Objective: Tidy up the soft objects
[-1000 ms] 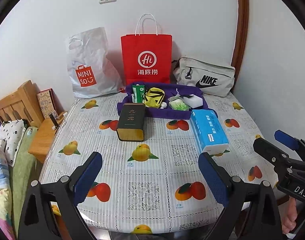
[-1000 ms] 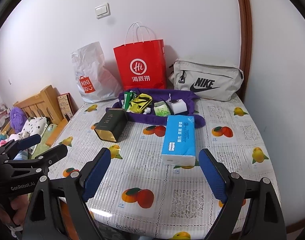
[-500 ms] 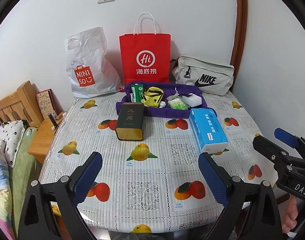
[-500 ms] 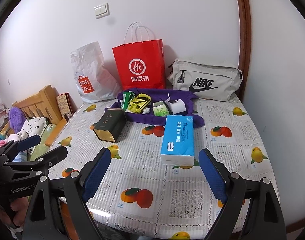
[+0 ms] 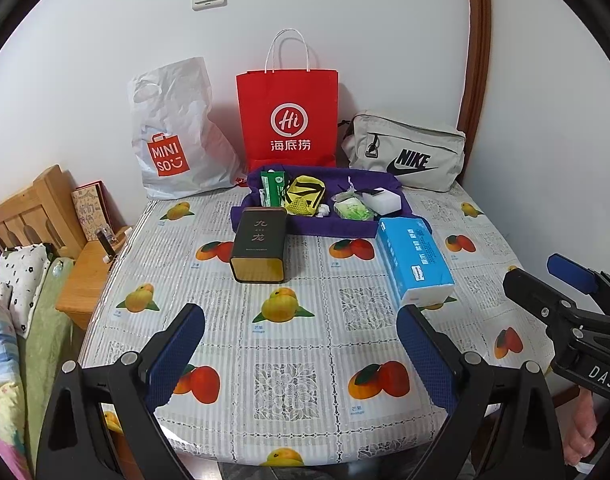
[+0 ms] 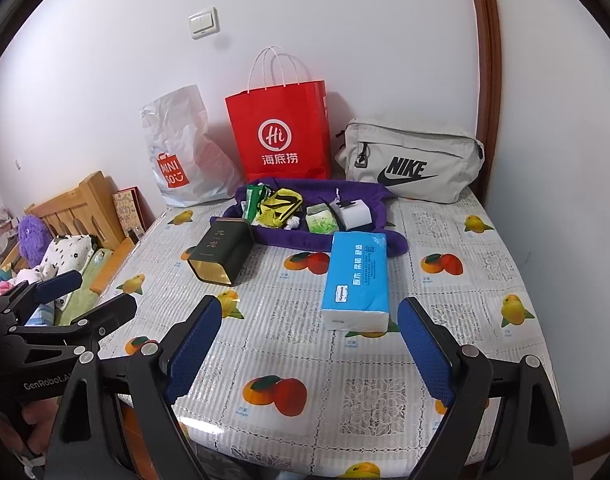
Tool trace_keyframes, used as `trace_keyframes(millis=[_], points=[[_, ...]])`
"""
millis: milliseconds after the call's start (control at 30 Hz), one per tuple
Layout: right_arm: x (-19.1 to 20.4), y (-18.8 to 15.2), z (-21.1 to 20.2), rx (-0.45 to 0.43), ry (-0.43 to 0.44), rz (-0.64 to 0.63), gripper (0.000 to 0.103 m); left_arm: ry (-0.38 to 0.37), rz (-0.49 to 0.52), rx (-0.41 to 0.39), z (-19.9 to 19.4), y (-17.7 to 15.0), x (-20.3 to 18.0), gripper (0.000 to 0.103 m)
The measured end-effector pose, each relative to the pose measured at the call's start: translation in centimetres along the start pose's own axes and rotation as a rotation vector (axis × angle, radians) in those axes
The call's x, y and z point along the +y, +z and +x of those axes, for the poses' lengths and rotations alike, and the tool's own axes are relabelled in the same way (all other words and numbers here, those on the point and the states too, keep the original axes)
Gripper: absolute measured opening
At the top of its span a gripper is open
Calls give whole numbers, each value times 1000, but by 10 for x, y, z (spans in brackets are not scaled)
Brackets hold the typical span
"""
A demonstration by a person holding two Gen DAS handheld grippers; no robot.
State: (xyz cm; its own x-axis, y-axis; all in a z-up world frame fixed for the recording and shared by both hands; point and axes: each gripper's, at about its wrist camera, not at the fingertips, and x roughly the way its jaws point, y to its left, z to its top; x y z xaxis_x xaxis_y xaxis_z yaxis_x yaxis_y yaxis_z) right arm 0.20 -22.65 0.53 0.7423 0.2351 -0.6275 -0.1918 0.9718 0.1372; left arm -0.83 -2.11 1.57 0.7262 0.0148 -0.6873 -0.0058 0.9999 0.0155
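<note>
A: Where's the tissue pack [image 6: 356, 280]?
B: Flat on the table [image 6: 445, 364], long axis running from the grippers toward the purple tray [image 6: 301, 238]. Soft, glossy blue plastic wrap.
A: Jaws?
B: Left gripper [image 5: 301, 344] and right gripper [image 6: 309, 338] both spread wide, empty.

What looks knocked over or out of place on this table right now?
The dark tea tin lies on its side on the tablecloth, gold end facing the camera, just in front of the purple cloth tray. The blue tissue pack lies outside the tray too. Nothing looks spilled or damaged.
</note>
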Motion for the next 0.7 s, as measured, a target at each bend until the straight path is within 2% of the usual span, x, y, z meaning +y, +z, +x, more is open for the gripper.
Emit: trace_keyframes(millis=[700], points=[[6,-2,0,3,6,-8,89,-7,-1,-1,-1,0,0,97]])
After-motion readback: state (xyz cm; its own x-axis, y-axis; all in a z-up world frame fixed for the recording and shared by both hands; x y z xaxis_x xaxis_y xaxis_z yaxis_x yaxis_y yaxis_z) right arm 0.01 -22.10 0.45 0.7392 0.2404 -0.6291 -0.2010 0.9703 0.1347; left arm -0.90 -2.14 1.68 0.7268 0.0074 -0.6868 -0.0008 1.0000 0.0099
